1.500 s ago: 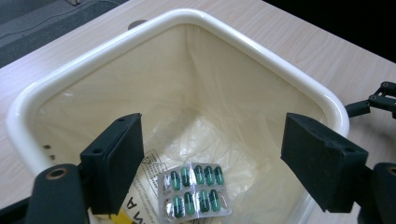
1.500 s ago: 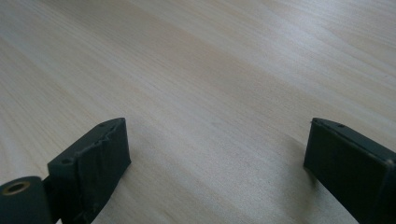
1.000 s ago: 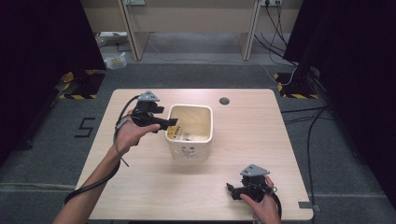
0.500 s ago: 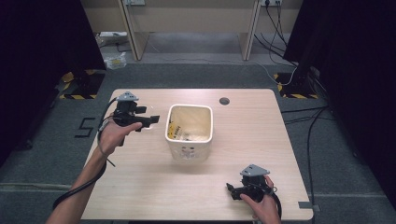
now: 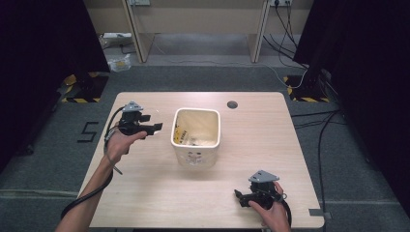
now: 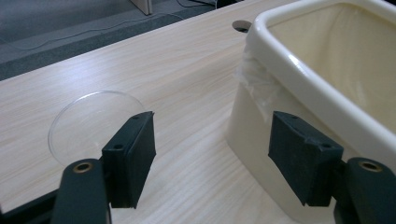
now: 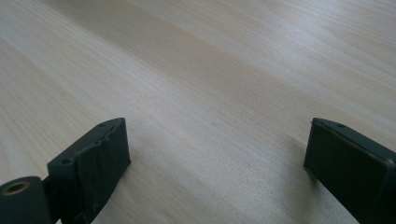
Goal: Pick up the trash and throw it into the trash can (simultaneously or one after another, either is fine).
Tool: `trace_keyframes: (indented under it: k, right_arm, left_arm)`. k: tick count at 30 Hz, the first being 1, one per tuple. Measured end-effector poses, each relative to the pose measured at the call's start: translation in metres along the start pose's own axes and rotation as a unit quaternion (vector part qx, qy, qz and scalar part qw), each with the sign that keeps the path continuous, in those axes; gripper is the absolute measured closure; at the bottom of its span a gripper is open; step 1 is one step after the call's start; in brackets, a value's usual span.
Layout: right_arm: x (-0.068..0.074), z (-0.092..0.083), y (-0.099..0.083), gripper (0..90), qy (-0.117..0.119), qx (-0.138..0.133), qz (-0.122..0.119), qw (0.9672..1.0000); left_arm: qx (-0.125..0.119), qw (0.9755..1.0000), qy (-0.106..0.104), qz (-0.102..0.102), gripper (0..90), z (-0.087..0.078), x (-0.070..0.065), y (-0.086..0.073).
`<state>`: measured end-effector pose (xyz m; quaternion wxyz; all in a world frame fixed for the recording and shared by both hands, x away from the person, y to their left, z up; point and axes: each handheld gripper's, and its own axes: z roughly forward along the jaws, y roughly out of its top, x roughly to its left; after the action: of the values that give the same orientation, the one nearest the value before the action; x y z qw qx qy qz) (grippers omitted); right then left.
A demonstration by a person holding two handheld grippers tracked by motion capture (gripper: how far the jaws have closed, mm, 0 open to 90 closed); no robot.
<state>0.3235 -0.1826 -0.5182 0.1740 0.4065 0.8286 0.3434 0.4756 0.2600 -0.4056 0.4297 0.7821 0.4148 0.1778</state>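
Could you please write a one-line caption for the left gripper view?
Open left gripper above the wooden table, between a clear round disc and a cream bin.

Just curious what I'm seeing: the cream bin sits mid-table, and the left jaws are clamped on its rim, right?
Not quite. The cream bin does sit mid-table, but the left gripper has nothing between its open jaws; the rim stays beside them, as the left gripper view shows.

From above my side of the table (image 5: 145,203), the high view looks forward and down on it, while my left gripper view sits low and close beside the cream bin (image 6: 299,98) that both share, and my right gripper view skims the bare tabletop.
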Motion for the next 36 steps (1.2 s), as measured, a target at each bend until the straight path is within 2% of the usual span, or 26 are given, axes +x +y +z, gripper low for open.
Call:
trace_keyframes:
  k: [11, 15, 22, 27, 36]
  right_arm:
    - [0.0, 0.0, 0.0, 6.8, 0.0, 0.0, 0.0, 1.0]
    - [0.0, 0.0, 0.0, 6.8, 0.0, 0.002, 0.0, 1.0]
    - [0.0, 0.0, 0.0, 6.8, 0.0, 0.001, 0.0, 1.0]
    - [0.0, 0.0, 0.0, 6.8, 0.0, 0.001, 0.0, 1.0]
    - [0.0, 0.0, 0.0, 6.7, 0.0, 0.0, 0.0, 1.0]
  left_arm:
    - [-0.004, 0.9999, 0.016, -0.002, 34.5, 0.012, 0.013, -0.004]
    - [0.002, 0.9997, 0.026, 0.0, 36.7, 0.018, 0.019, -0.002]
    - [0.01, 0.9994, 0.032, 0.007, 46.2, 0.024, 0.022, -0.005]
    - [0.012, 0.9988, 0.045, 0.015, 50.9, 0.03, 0.024, -0.005]
    - [0.022, 0.9977, 0.062, 0.019, 56.3, 0.04, 0.028, -0.008]
